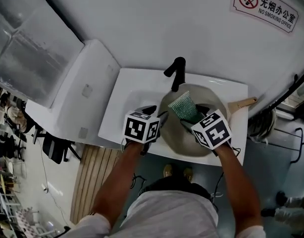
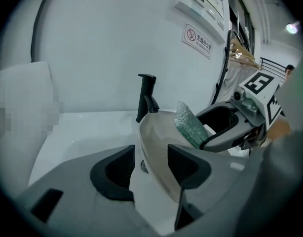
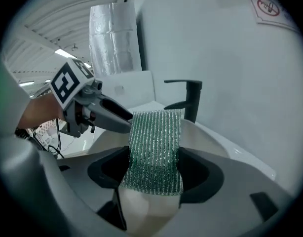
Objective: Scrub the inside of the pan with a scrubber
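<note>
A beige pan lies tilted in the white sink, its wooden handle pointing right. My right gripper is shut on a green mesh scrubber, which stands up between the pads over the pan's bowl. My left gripper is at the pan's left rim. Its jaws stand open astride that rim, with a gap showing on the left side. The left gripper view also shows the scrubber in the right gripper.
A black faucet rises behind the pan, close to the scrubber. A white appliance stands left of the sink. A no-smoking sign hangs on the wall. Cables hang at the sink's right end.
</note>
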